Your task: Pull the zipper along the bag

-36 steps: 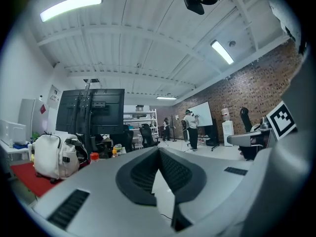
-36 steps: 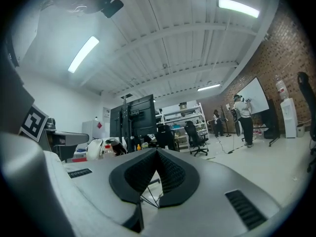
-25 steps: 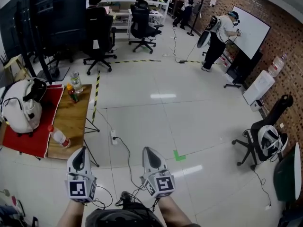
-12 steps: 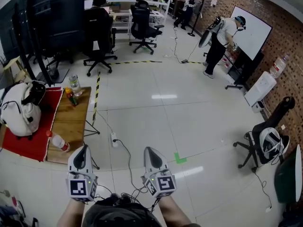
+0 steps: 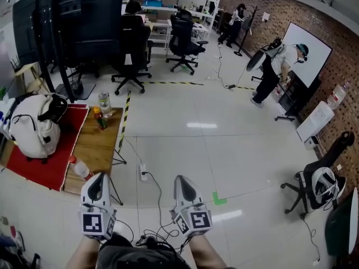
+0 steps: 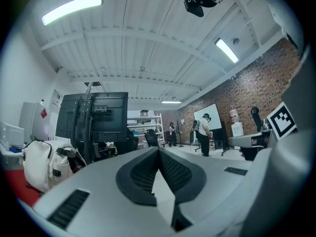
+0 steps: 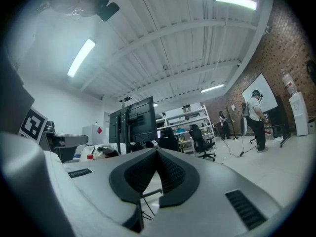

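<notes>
The bag is a white backpack (image 5: 29, 130) with black straps. It stands on a red cloth (image 5: 39, 164) on the low wooden table (image 5: 100, 147) at the left of the head view, well away from both grippers. It also shows at the left edge of the left gripper view, as the white backpack (image 6: 42, 164). My left gripper (image 5: 96, 184) and right gripper (image 5: 183, 182) are held side by side close to the body, pointing out over the floor. Both are shut with nothing in them; the jaw tips meet in the left gripper (image 6: 159, 151) and right gripper (image 7: 157, 152) views.
Two bottles (image 5: 103, 108) stand at the table's far end and one bottle (image 5: 79, 167) lies at its near corner. A power strip (image 5: 142, 174) and cables trail over the floor. Office chairs (image 5: 130, 55), a black screen stand (image 5: 67, 27), a far person (image 5: 277, 66) and a chair (image 5: 317, 186) ring the room.
The head view has swung slightly left and up, so the table, backpack and room sit lower and further right in the picture. Both grippers keep their place and stay shut.
</notes>
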